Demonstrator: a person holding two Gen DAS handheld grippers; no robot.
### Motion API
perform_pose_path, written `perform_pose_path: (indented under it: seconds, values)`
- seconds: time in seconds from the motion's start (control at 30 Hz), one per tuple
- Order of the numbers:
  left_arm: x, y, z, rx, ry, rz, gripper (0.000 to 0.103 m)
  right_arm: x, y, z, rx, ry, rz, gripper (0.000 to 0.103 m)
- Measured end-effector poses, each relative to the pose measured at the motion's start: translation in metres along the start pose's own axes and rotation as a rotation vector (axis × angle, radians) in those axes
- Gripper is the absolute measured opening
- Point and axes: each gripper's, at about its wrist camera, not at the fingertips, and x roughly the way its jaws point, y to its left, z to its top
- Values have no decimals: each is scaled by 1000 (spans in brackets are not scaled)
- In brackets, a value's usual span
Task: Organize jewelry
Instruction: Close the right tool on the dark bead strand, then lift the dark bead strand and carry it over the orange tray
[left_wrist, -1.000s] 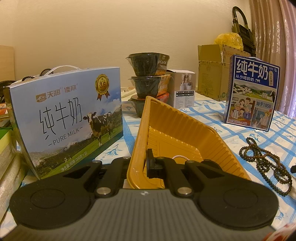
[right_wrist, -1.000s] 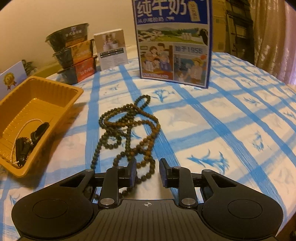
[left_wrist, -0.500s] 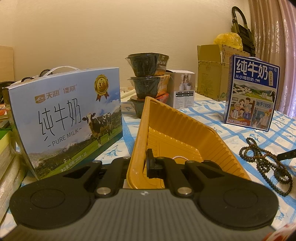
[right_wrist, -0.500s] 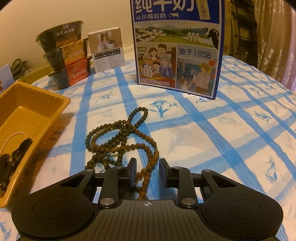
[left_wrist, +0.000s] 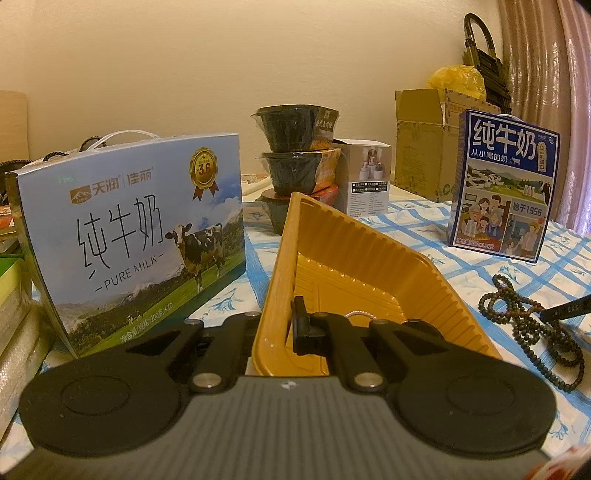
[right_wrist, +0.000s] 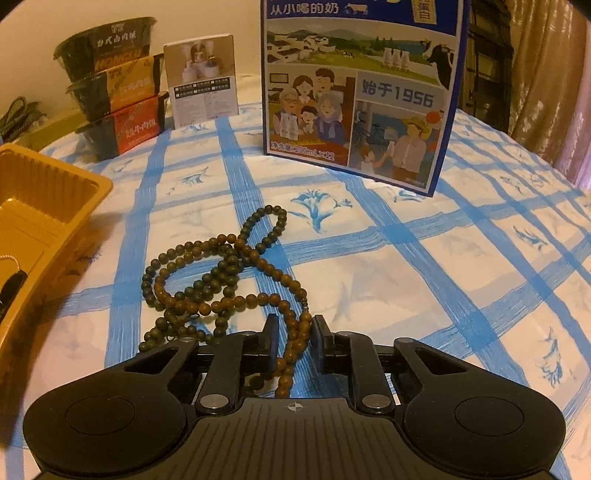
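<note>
Open checked tablecloth (right_wrist: 424, 266) is lying free right of the bead necklace (right_wrist: 221, 266); the blue milk carton (right_wrist: 362, 92) is blocking behind, the yellow tray (right_wrist: 44, 206) is walling the left, stacked bowls (right_wrist: 114, 81) are crowding the far corner

Both units look identical. Left gripper (left_wrist: 288, 325): matte black body, ribbed grey-black top plate with a small white crosshair mark at centre, two large round discs with a raised inner ring at the outer corners. Linkage arms have triangular cut-outs and silver pivot screws, one per side. Fingers (left_wrist: 301, 326) are flat black blocks. Right gripper (right_wrist: 294, 339): same build, same crosshair, same silver screws, flat black pads (right_wrist: 270, 338).
</note>
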Motion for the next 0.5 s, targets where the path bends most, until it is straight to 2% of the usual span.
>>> perform_pose_path:
  seconds: [0.03, 0.27, 0.3, 0.4, 0.5]
  values:
    - [0, 0, 0, 0, 0, 0, 5, 0, 1, 0, -7, 0, -3, 14]
    - [0, 0, 0, 0, 1, 2, 5, -1, 5, -2, -81, -12, -11, 13]
    - [-1, 0, 0, -1, 1, 1, 5, -2, 7, -1, -99, -17, -18, 6]
    - [-1, 0, 0, 0, 0, 0, 5, -14, 12, 3, -168, -69, -33, 6]
    - [-1, 0, 0, -2, 0, -1, 5, -31, 13, 14, -183, -125, -26, 6]
